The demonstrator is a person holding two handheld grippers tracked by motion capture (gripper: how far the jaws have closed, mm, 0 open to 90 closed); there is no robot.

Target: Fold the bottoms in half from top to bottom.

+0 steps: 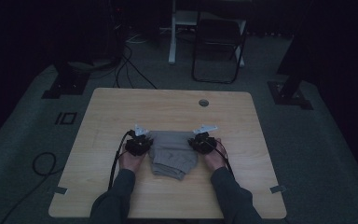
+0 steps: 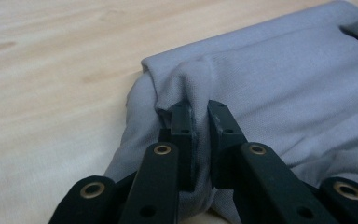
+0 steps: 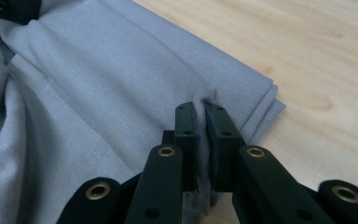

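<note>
A folded grey cloth lies on the worktop, near the middle and toward the near edge. The left claw sits at the cloth's left side, its jaws closed on a pinched-up ridge of fabric. The right claw sits at the cloth's right side, its jaws pressed together on a small fold near the layered corner. Both hands rest low on the worktop, one on either side of the cloth.
</note>
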